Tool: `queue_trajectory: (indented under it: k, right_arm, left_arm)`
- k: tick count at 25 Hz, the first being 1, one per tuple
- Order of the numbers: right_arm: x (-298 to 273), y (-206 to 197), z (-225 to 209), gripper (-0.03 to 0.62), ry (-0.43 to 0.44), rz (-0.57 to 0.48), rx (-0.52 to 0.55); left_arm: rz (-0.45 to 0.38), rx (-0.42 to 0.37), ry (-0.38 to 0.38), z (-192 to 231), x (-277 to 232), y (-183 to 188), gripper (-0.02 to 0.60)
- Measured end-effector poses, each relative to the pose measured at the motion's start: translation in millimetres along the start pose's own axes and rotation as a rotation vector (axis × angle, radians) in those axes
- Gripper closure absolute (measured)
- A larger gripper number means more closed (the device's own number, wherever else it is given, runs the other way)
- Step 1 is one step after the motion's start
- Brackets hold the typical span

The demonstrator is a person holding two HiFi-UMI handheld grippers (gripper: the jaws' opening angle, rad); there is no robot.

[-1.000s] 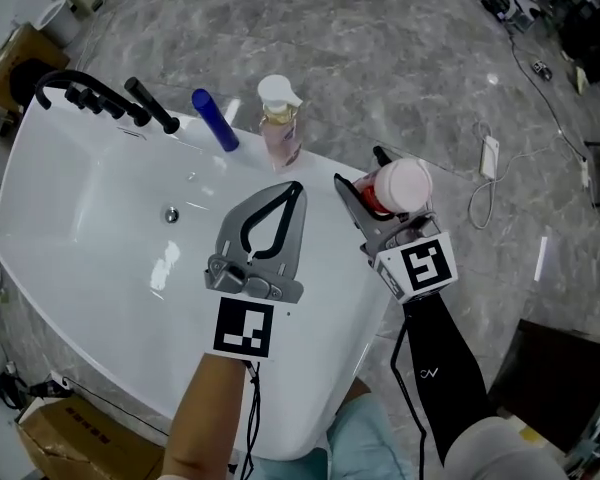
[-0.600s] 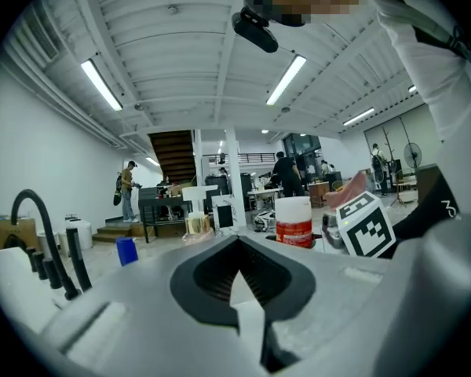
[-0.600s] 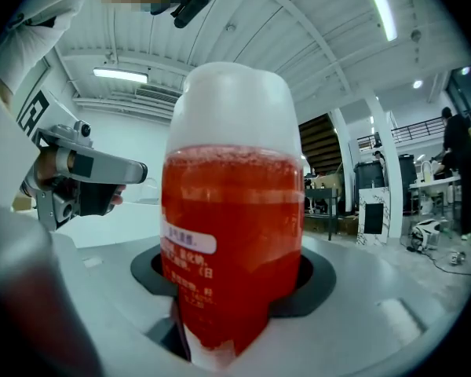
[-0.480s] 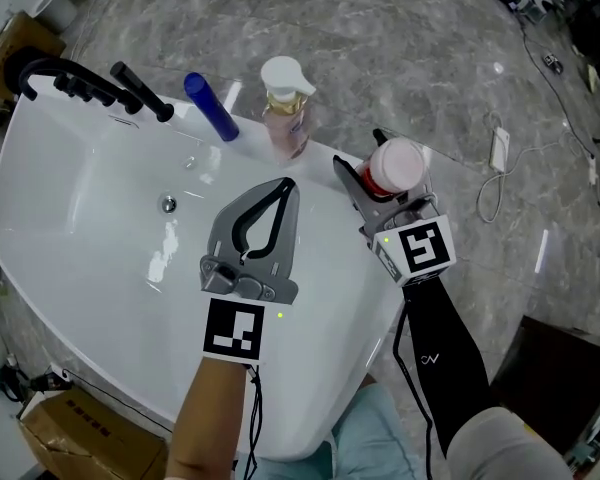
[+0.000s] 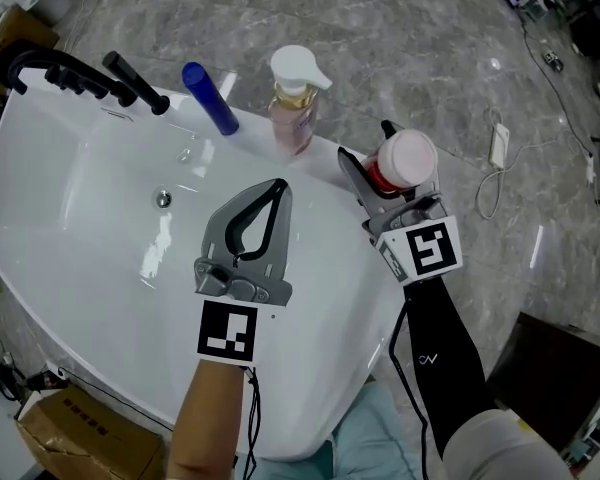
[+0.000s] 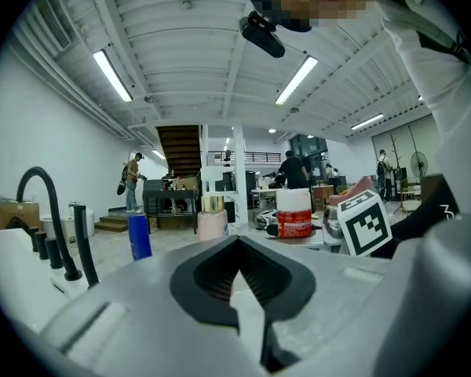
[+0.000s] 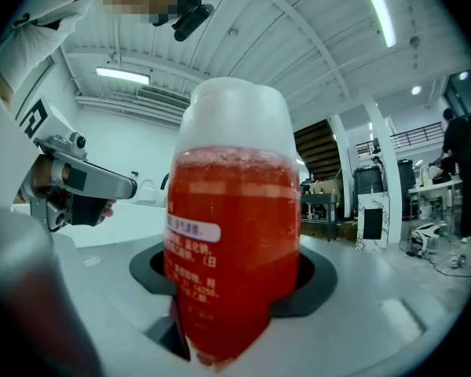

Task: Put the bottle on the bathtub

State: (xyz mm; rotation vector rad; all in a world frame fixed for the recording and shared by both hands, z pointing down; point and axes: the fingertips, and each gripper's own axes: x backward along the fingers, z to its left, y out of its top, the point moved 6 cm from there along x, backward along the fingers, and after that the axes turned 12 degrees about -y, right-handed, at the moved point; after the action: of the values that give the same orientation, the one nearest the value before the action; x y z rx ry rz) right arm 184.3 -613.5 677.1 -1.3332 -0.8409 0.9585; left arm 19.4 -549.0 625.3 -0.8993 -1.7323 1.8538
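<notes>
A red bottle with a white cap [image 5: 398, 163] stands upright between the jaws of my right gripper [image 5: 366, 142], which is shut on it over the right rim of the white bathtub [image 5: 80, 228]. In the right gripper view the bottle [image 7: 231, 234] fills the gap between the jaws. My left gripper [image 5: 278, 184] hovers over the inside of the tub with its jaws shut and empty; its tips [image 6: 237, 240] meet in the left gripper view. From there the bottle [image 6: 293, 214] shows to the right, beside the right gripper's marker cube [image 6: 365, 225].
On the tub's far rim stand a pink pump bottle [image 5: 295, 108] and a blue tube [image 5: 210, 98], with a black faucet set [image 5: 75, 78] at the far left. The drain [image 5: 163, 199] lies inside. A white charger with its cable [image 5: 498, 148] lies on the marble floor.
Both grippers have sunk a little toward the tub, and the left one has rolled slightly. The bottle stays in the right gripper's jaws.
</notes>
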Motion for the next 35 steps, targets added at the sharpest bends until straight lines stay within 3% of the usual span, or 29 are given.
queue_trajectory:
  k: [6, 22, 30, 35]
  right_arm:
    - [3.7, 2.4, -1.3, 0.241, -0.021, 0.013, -0.016]
    - [92.0, 36.6, 6.1, 0.249, -0.123, 0.058, 0.021]
    - [149.1, 81.6, 47.4, 0.273, -0.179, 0.067, 0.045]
    - [189.3, 111.4, 81.3, 0.287, -0.239, 0.090, 0.040]
  left_arm:
    - [-0.003, 0.014, -0.005, -0.1, 2.1, -0.1, 0.580]
    - [-0.087, -0.033, -0.056, -25.4, 37.7, 46.9, 0.580]
    - [-0.120, -0.132, -0.139, -50.2, 87.5, 87.7, 0.580]
    - [-0.099, -0.187, -0.181, -61.5, 136.0, 105.9, 0.580]
